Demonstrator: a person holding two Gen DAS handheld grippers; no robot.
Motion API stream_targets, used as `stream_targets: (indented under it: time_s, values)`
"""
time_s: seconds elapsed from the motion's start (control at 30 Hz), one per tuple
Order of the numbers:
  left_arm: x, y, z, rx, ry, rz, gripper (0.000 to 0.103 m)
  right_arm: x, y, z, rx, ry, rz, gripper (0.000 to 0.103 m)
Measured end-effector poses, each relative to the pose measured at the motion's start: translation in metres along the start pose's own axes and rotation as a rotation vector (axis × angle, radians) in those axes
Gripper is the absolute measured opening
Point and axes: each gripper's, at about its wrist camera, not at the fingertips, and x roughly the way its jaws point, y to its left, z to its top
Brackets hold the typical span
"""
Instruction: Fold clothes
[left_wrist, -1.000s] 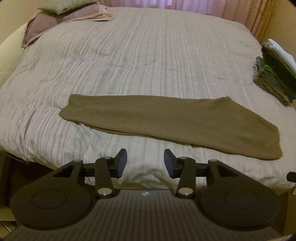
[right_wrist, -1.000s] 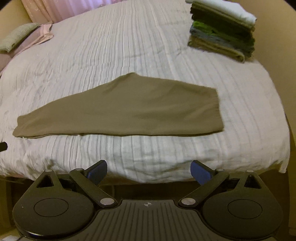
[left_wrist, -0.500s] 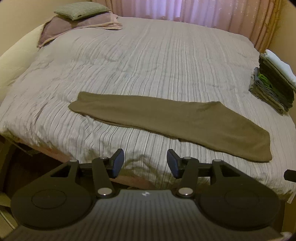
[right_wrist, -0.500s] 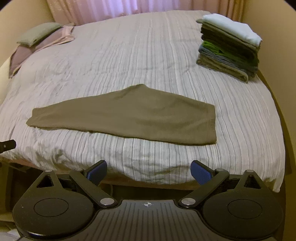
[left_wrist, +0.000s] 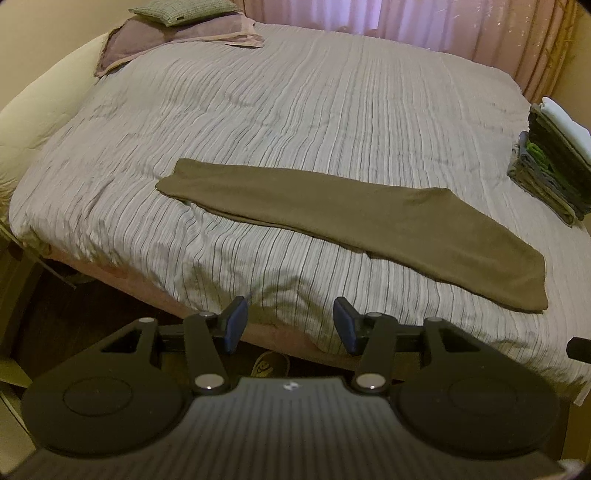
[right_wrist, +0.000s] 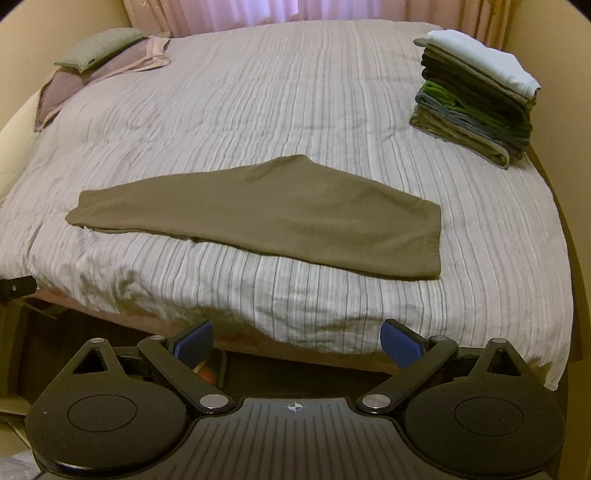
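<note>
Left wrist view: we count one olive garment (left_wrist: 362, 229) flat on bed (left_wrist: 295, 110), one stack of folded clothes (left_wrist: 550, 166), two pillows (left_wrist: 177, 22). Left gripper (left_wrist: 290, 325) apart, empty.
Right wrist view: we note right gripper (right_wrist: 297, 341) wide apart, empty.

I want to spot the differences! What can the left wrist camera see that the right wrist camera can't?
Only the left wrist view shows a shoe on the floor under the bed's edge, between the open left gripper fingers.

Only the right wrist view shows the open right gripper and something orange low by its left finger; what it is cannot be told.

Both show the olive garment flat on the striped bedspread, the stack of folded clothes, the pillows and the pink curtains.
</note>
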Motion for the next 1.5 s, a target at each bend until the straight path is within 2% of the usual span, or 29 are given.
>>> stream_targets:
  time_s: [0.37,0.83,1.13,1.37,1.5]
  values:
    - [-0.01,-0.004,-0.003,0.013,-0.026,0.048,0.047,0.001,-0.002,0.002,-0.009,0.0,0.033,0.099]
    - [-0.011,0.002,-0.006,0.011,-0.017,0.079,0.048,0.011,0.01,0.005,-0.026,0.031,0.058,0.099]
    - [0.008,0.012,0.008,0.029,0.003,0.06,0.049,0.022,0.023,0.013,-0.017,0.053,0.035,0.099]
    - [0.036,0.02,0.028,0.06,0.025,0.028,0.049,0.038,0.033,0.028,0.041,0.08,0.001,0.099]
    - [0.058,0.044,0.046,0.015,0.01,-0.023,0.049,0.052,0.042,0.04,0.089,0.091,-0.012,0.099]
